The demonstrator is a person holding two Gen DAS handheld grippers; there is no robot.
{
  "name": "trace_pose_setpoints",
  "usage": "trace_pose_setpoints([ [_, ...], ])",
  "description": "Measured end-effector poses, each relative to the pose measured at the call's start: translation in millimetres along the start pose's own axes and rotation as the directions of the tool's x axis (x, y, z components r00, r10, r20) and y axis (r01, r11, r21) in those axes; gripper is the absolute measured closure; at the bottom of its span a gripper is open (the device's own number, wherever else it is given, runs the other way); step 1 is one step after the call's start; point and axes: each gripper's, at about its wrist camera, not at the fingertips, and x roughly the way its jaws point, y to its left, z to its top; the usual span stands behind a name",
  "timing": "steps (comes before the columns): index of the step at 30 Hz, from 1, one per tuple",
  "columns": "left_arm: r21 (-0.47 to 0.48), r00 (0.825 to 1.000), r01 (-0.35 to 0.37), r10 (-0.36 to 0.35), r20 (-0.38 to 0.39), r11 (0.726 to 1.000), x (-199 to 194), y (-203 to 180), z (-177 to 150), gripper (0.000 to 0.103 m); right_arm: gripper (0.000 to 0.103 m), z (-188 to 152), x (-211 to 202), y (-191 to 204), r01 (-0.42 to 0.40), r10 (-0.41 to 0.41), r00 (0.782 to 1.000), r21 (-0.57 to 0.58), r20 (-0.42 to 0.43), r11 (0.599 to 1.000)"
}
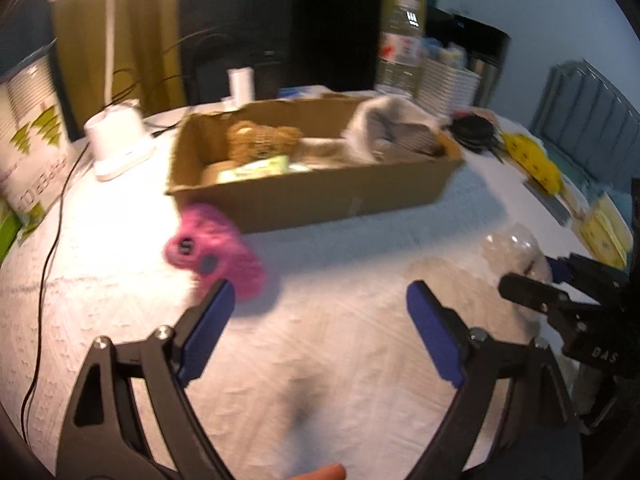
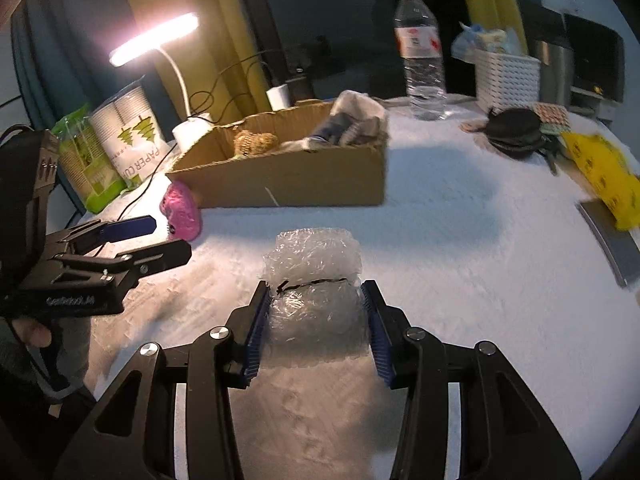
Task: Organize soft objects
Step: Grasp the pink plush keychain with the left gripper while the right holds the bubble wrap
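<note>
A clear bubble-wrap bundle (image 2: 314,280) tied with a black band lies on the white tablecloth, and my right gripper (image 2: 316,292) is shut on it, pads pressing both sides. The bundle also shows in the left wrist view (image 1: 510,250). My left gripper (image 1: 320,294) is open and empty above the cloth. A pink plush toy (image 1: 214,250) lies just beyond its left finger; it also shows in the right wrist view (image 2: 181,211). An open cardboard box (image 1: 320,196) behind holds a brown teddy (image 1: 262,140) and grey cloth (image 1: 390,130).
A lit desk lamp (image 2: 154,38) with a white base (image 1: 118,146) and cable stands left of the box. A water bottle (image 2: 420,48), white basket (image 2: 506,76), black pouch (image 2: 514,128), yellow bag (image 2: 604,174) and paper-cup package (image 2: 128,136) ring the table.
</note>
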Motion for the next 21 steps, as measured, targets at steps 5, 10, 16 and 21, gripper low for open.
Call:
trace_pose_setpoints([
  [5, -0.06, 1.0, -0.018, 0.019, 0.019, 0.998, 1, 32, 7, 0.014, 0.056, 16, 17, 16, -0.006, 0.005, 1.0, -0.042, -0.02, 0.999],
  [10, -0.099, 0.999, -0.038, 0.041, 0.019, 0.994, 11, 61, 11, 0.014, 0.056, 31, 34, 31, -0.01, 0.007, 0.999, -0.072, -0.045, 0.997],
  [16, -0.116, 0.999, -0.035, 0.035, -0.006, 0.993, 30, 80, 15, 0.014, 0.056, 45, 54, 51, -0.017, 0.009, 0.997, -0.11, -0.072, 0.994],
  [21, -0.108, 1.0, -0.014, 0.013, -0.012, 0.994, 42, 80, 16, 0.014, 0.056, 50, 61, 59, -0.019, 0.009, 0.996, -0.125, -0.087, 0.992],
])
